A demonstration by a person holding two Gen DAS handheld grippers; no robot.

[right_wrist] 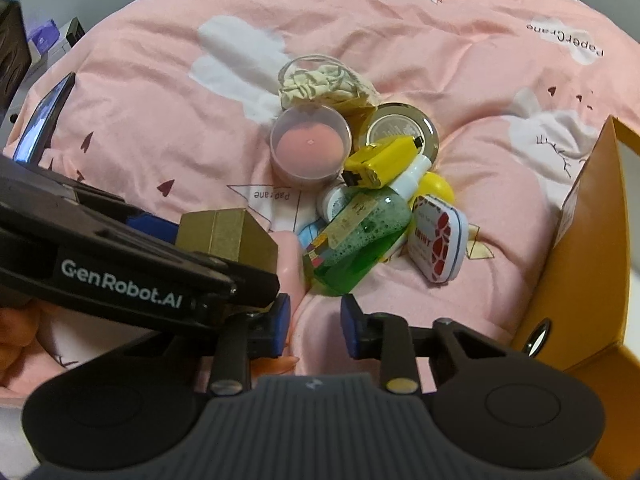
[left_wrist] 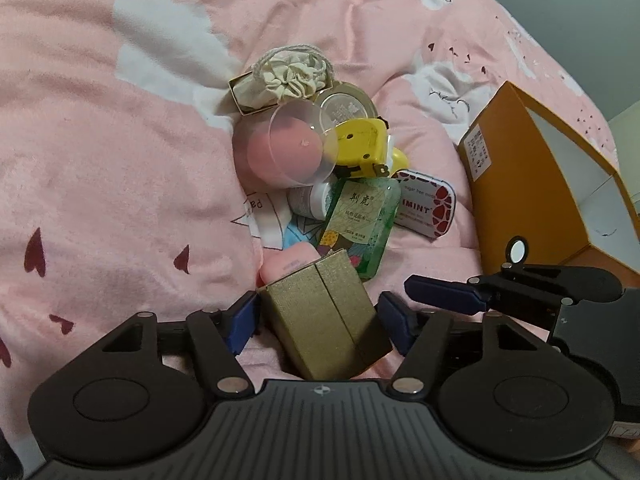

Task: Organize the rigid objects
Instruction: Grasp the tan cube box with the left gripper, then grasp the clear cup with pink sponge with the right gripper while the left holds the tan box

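Observation:
A pile of small objects lies on the pink quilt [left_wrist: 100,168]. My left gripper [left_wrist: 320,320] is shut on a gold box [left_wrist: 328,316], also seen in the right wrist view [right_wrist: 226,234]. Beyond it lie a pink case [left_wrist: 290,262], a green bottle [left_wrist: 360,226], a red-and-white mint tin [left_wrist: 426,208], a yellow tape measure [left_wrist: 360,146], a clear round container with a pink sponge [left_wrist: 284,148], a round tin [left_wrist: 346,106] and a cloth pouch [left_wrist: 280,80]. My right gripper [right_wrist: 316,326] is open and empty, just short of the green bottle [right_wrist: 360,240].
An open orange cardboard box [left_wrist: 532,184] stands at the right of the pile; it also shows in the right wrist view [right_wrist: 588,264]. A dark screen [right_wrist: 44,116] leans at the quilt's left edge.

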